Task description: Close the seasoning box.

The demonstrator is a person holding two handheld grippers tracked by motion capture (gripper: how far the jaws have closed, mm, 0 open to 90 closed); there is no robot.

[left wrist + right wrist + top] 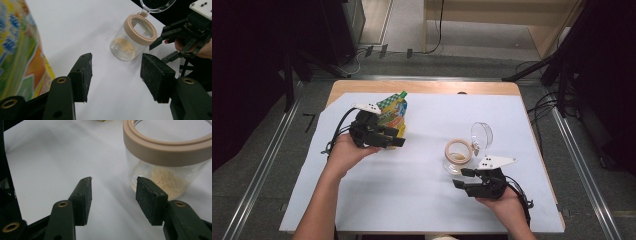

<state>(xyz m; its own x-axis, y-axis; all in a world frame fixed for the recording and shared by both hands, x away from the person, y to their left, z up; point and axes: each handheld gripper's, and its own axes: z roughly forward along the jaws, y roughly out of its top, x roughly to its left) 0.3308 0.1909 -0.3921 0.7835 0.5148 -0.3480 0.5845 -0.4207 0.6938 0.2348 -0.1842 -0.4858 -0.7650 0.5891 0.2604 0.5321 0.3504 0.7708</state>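
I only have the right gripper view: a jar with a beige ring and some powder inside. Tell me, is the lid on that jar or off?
Observer: Off the opening. The clear lid is flipped up and stands at the far side of the jar, joined to its rim.
Operator: Where is the other hand-held gripper?
Observer: The left hand-held gripper is across the white sheet, jaws open with nothing between them.
Operator: Anything near it?
Observer: A colourful pouch with a green cap is right beside it.
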